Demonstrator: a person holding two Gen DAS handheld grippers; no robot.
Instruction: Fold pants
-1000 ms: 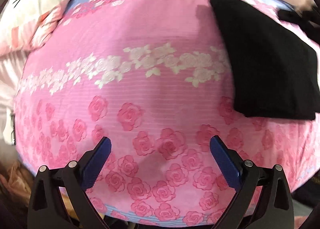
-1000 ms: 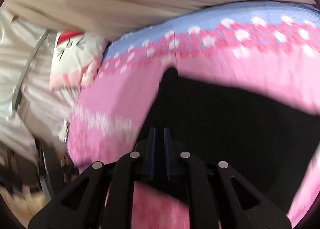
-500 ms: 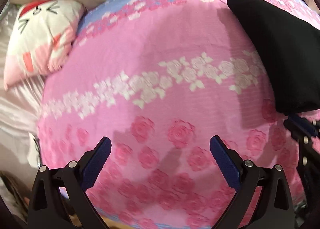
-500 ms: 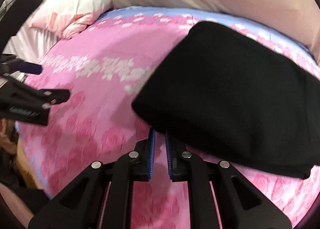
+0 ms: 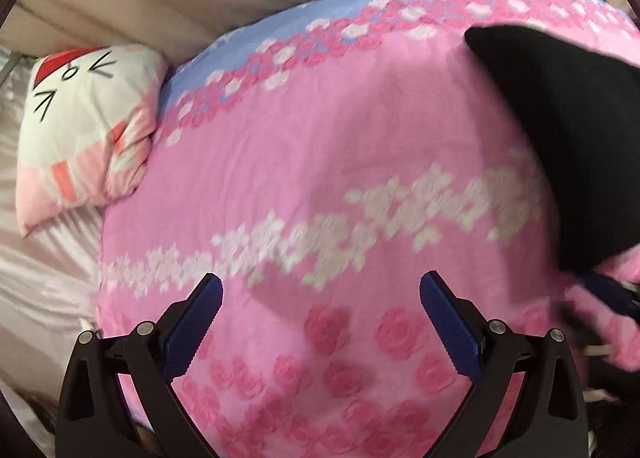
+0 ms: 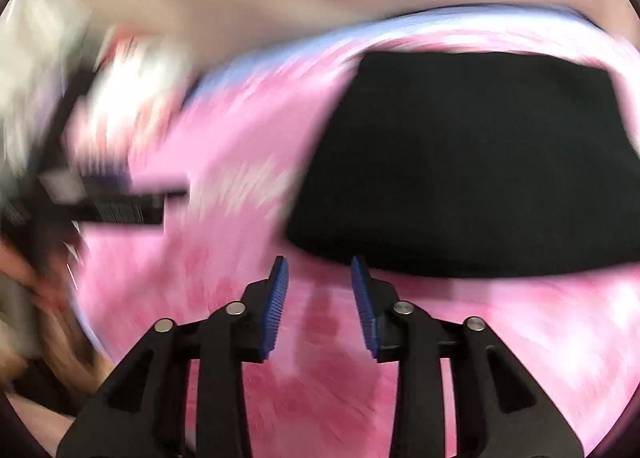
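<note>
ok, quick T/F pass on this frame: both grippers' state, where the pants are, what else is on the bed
1. The left gripper is open with nothing between its fingers. True.
2. The right gripper is shut on the black pants. False: its jaws stand apart, empty, just short of the pants' near edge.
3. The pants lie folded in a flat block on the pink floral bedspread. True.
4. A cat-face pillow lies on top of the pants. False: it sits off the bedspread's far left corner, well apart from them.
5. The pants are white. False: they are black.
</note>
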